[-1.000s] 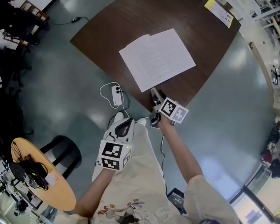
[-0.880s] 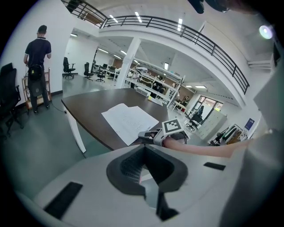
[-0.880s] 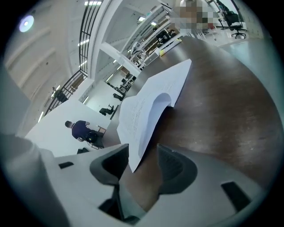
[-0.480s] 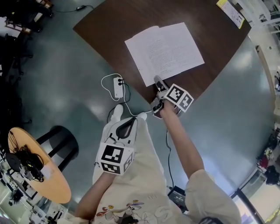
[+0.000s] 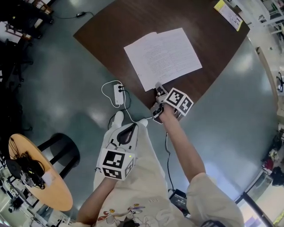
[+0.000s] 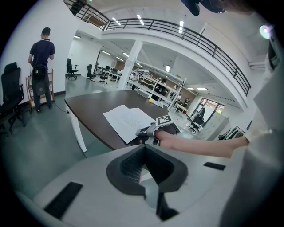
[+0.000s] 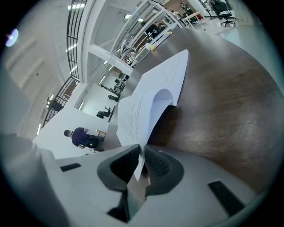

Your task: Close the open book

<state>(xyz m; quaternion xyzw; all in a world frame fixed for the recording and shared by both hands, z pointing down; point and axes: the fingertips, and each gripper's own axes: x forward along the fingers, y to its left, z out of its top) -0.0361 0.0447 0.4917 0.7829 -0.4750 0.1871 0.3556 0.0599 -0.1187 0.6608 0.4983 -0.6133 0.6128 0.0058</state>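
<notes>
The open book [image 5: 162, 57] lies flat with white pages on the dark brown table [image 5: 106, 26]. My right gripper [image 5: 157, 87] is at the book's near corner by the table edge. Its jaws are closing, and the corner of a page [image 7: 135, 117] stands pinched between them and curls up off the book in the right gripper view [image 7: 141, 156]. My left gripper [image 5: 128, 129] hangs low in front of the person's lap, away from the table, shut with nothing in it [image 6: 143, 150]. From the left gripper view the book [image 6: 126, 119] shows farther off.
A white power strip [image 5: 118, 94] with its cable lies on the floor by the table's edge. A yellow-edged sheet [image 5: 228, 13] lies at the table's far corner. A round orange side table [image 5: 37, 179] and a black stool [image 5: 62, 153] stand at the left. A person [image 6: 42, 66] stands far off.
The right gripper has shifted up to the book's near corner and its jaws have closed from wide apart onto a page corner. The left gripper has stayed put.
</notes>
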